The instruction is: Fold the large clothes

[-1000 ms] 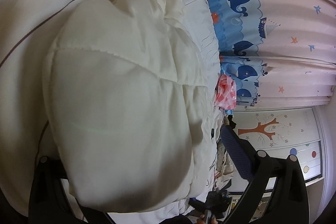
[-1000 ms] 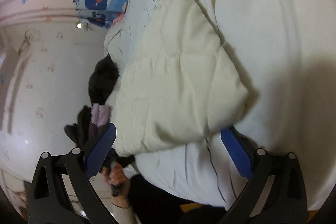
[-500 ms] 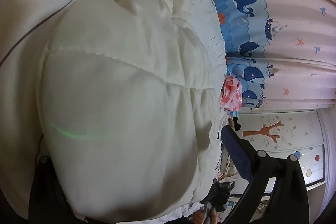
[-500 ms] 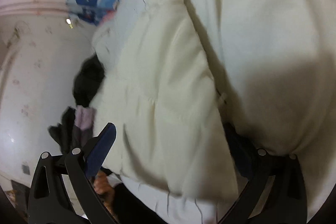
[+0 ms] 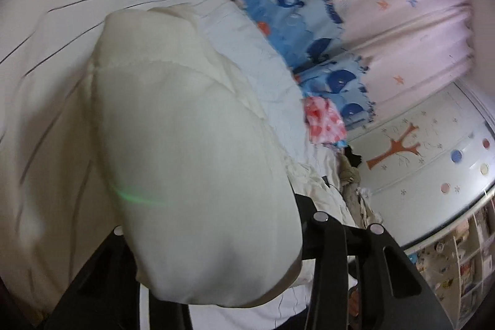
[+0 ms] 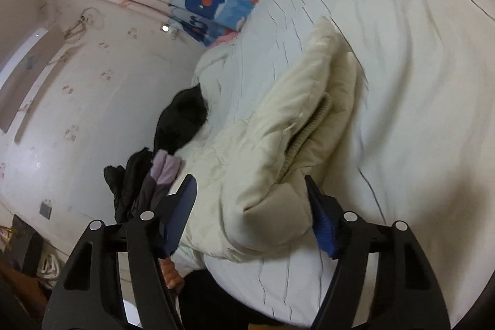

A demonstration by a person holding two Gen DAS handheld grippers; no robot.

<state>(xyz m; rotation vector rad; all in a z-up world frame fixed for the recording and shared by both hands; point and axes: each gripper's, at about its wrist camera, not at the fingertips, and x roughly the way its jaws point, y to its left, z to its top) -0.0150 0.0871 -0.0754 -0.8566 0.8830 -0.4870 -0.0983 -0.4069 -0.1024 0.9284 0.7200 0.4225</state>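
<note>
On the bed (image 6: 402, 82), my left gripper (image 5: 216, 237) and right gripper (image 6: 250, 206) are closing on the cream padded jacket (image 6: 278, 144), bunched between both jaws; folding barely begun.

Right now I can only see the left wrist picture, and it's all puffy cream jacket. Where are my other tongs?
Observer: The right tongs are closing, with a puffy corner of the cream jacket between them.
Operator: Is anything poking out of the jacket?
Observer: A ribbed knit cuff peeks from its fold.
Operator: Any other clothes nearby?
Observer: A purple and grey garment lies at the edge of the bed, close to those tongs.
</note>
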